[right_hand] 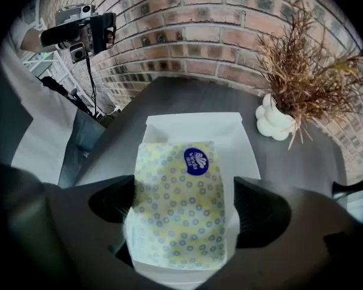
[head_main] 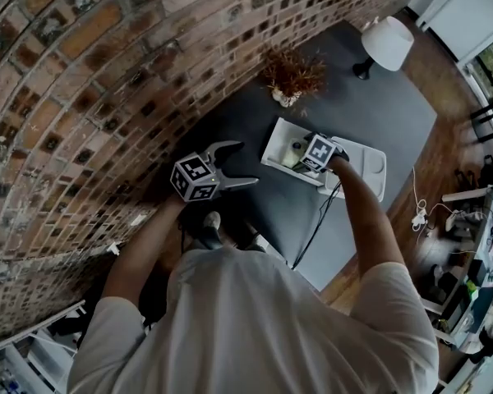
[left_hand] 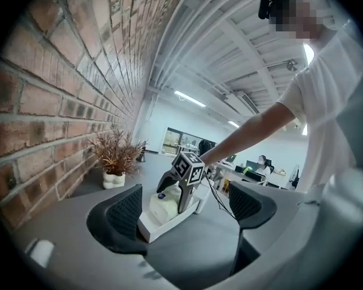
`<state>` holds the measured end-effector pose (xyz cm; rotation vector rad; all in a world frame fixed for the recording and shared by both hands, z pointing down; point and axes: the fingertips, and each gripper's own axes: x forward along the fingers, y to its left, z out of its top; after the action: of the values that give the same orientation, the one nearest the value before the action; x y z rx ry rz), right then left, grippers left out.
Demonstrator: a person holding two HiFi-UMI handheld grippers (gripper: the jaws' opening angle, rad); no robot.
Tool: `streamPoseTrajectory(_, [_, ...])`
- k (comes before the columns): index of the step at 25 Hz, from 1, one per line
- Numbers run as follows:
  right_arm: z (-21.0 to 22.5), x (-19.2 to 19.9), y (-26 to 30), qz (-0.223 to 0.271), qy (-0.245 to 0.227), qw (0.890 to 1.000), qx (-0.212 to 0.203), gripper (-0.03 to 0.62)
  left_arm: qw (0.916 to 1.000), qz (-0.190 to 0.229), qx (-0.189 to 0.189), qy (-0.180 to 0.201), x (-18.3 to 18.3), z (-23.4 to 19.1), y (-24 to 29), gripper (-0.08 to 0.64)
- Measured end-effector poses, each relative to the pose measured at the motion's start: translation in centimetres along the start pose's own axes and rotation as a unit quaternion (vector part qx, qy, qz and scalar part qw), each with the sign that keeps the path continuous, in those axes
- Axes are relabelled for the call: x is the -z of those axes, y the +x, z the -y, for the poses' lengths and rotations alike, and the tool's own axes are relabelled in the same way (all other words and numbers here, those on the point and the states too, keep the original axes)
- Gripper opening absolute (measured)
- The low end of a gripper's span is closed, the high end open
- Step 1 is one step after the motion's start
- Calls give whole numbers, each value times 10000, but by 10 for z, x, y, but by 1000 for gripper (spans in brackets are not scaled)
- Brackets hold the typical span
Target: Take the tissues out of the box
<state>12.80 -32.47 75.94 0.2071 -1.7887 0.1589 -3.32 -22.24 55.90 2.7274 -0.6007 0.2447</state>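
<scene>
The yellow, ring-patterned soft tissue pack [right_hand: 178, 198] is seen lying in the open white cardboard box [right_hand: 193, 123], straddled by the right gripper [right_hand: 184, 211], jaws parted, not yet pinched. The left gripper [left_hand: 184, 209] is held open and empty nearby, presumably to steady the box.

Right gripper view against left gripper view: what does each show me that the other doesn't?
Only the right gripper view: the patterned top of the tissue pack and its blue label between the jaws, plus a camera near the brick wall. Only the left gripper view: the right gripper down in the white box, the person's arm, and the left gripper with jaws apart, nothing in them. Both: the box, the pack, the dried plant, the wall.
</scene>
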Motion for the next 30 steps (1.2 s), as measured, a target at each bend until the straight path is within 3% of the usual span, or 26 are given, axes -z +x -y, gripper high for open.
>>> streamPoseTrajectory(5, [-2,4,5,-40,269,9994,-232,514,9995,181,-252,-10,-5,-7,-7,443])
streamPoseTrajectory(7, [-7,5,7,-96,386,9983,-419,465,9992,230,-328,-49,-8,-10,-10,443])
streamPoseTrajectory(9, [-9,6,7,-132,394,9980,-467,457,9988,283,-404,-53,-13,-12,-12,443])
streamPoseTrajectory(23, [-1,7,-5,164,370,9991,110,416,9913,768,-858,646,-49,-2,-26,443])
streamPoseTrajectory(30, [14,-9,-35,930,788,9907,606,410,9839,1088,-1177,790,-58,-5,-35,443])
